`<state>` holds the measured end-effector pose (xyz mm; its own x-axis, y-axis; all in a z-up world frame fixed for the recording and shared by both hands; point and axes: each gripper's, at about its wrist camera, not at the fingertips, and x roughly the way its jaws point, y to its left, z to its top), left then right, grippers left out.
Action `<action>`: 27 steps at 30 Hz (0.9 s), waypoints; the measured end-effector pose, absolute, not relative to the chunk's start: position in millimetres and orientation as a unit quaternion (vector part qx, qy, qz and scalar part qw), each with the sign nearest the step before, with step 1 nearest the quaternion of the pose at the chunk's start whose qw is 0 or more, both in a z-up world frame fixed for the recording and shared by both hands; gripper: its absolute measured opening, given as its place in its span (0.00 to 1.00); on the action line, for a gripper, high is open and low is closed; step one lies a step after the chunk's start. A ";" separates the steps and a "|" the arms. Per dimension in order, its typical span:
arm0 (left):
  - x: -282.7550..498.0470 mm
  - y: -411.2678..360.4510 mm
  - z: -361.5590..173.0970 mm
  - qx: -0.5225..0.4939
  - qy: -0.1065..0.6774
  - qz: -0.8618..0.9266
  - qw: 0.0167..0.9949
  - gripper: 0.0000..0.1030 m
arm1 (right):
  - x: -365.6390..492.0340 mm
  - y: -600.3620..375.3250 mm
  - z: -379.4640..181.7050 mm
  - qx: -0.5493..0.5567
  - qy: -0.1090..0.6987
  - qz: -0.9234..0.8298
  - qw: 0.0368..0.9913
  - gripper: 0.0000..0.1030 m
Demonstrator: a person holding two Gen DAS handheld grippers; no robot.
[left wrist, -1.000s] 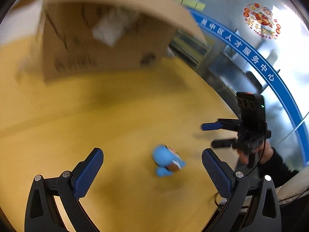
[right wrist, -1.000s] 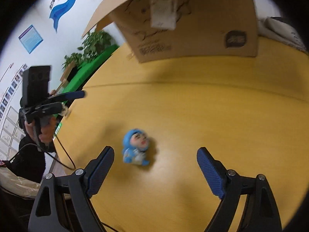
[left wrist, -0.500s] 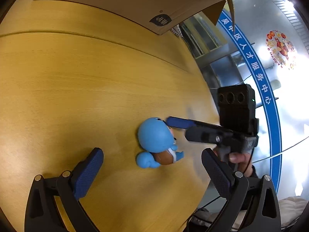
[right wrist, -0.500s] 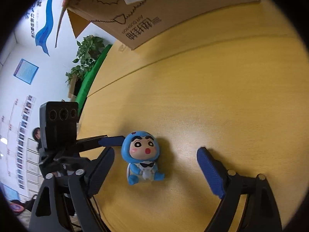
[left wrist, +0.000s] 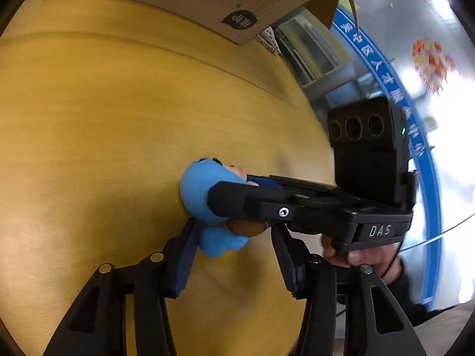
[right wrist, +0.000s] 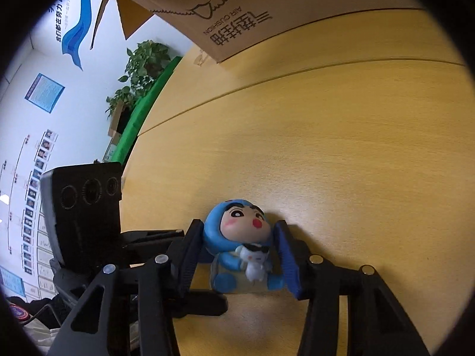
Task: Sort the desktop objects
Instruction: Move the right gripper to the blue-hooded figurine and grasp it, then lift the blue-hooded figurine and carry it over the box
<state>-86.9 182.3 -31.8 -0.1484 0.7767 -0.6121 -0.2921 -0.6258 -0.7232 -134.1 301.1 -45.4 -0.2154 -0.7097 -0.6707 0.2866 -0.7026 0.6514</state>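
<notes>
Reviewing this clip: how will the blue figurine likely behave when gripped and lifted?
The blue figurine looks like smooth, glossy moulded plastic, so probably rigid and light, perhaps slippery. Its big rounded head over small feet suggests it tips easily. The right gripper is closing around it.

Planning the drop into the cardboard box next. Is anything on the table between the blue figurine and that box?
Nothing visible. Bare yellow table runs from the blue figurine to the cardboard box at the far edge. Both hand-held grippers, right and left, are closing around the figurine, off that path.
</notes>
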 end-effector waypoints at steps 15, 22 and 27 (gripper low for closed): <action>-59.7 163.5 120.3 -0.393 -0.117 0.822 0.396 0.30 | -116.4 296.6 88.4 0.377 -0.185 -0.820 0.389 0.44; -89.9 148.0 219.9 -0.291 -0.072 0.863 0.407 0.27 | -150.3 285.6 199.1 0.280 -0.125 -0.847 0.435 0.44; -142.9 133.8 287.7 -0.244 -0.063 0.875 0.413 0.24 | -195.8 283.2 267.4 0.236 -0.101 -0.847 0.465 0.44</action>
<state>-142.9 133.8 287.7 -0.5394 0.7540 -0.3748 -0.6929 -0.6504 -0.3112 -195.8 283.2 267.4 -0.4558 -0.8358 -0.3060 0.7408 -0.5468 0.3902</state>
